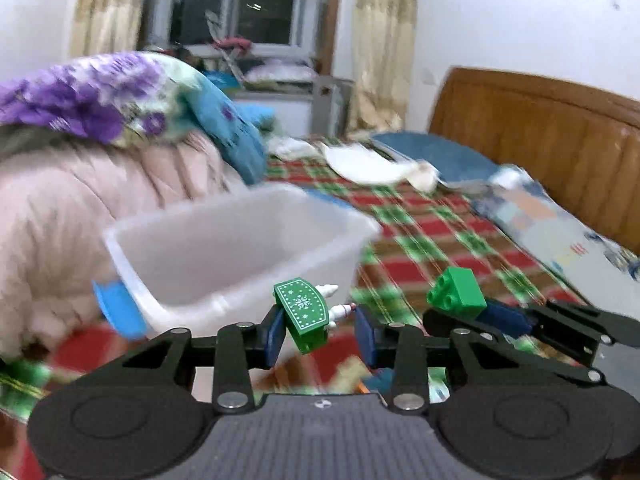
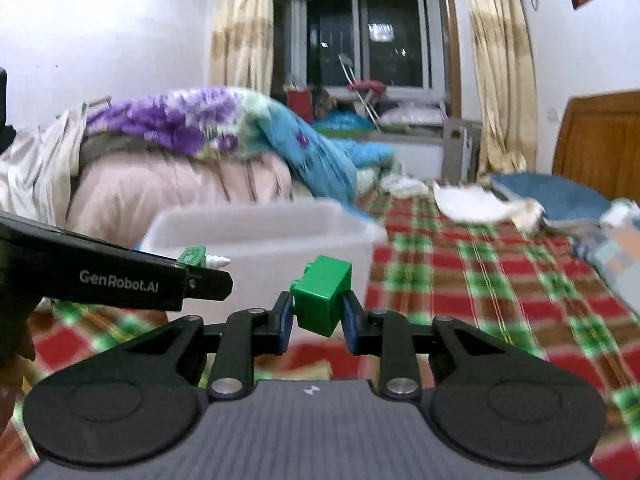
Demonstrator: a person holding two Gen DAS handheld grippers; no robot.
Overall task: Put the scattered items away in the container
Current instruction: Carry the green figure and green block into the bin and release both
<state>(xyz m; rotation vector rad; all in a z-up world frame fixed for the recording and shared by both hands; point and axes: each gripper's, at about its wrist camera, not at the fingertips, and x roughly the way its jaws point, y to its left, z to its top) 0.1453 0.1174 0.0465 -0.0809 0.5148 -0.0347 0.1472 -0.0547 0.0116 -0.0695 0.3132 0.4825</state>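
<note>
Holding a green block [image 2: 322, 296] squeezed between its fingers, the right gripper [image 2: 316, 326] hangs before the clear bin [image 2: 260, 236]; the left gripper [image 1: 320, 330], partly spread, has a patterned green piece [image 1: 304, 312] against its left finger on the bed [image 2: 480, 280]

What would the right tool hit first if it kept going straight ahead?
Probably the near wall of the clear bin, dead ahead of the right tool and its green brick; depth is unclear.

Two low wrist views side by side, both facing the clear bin [image 1: 240, 248] nearby.
</note>
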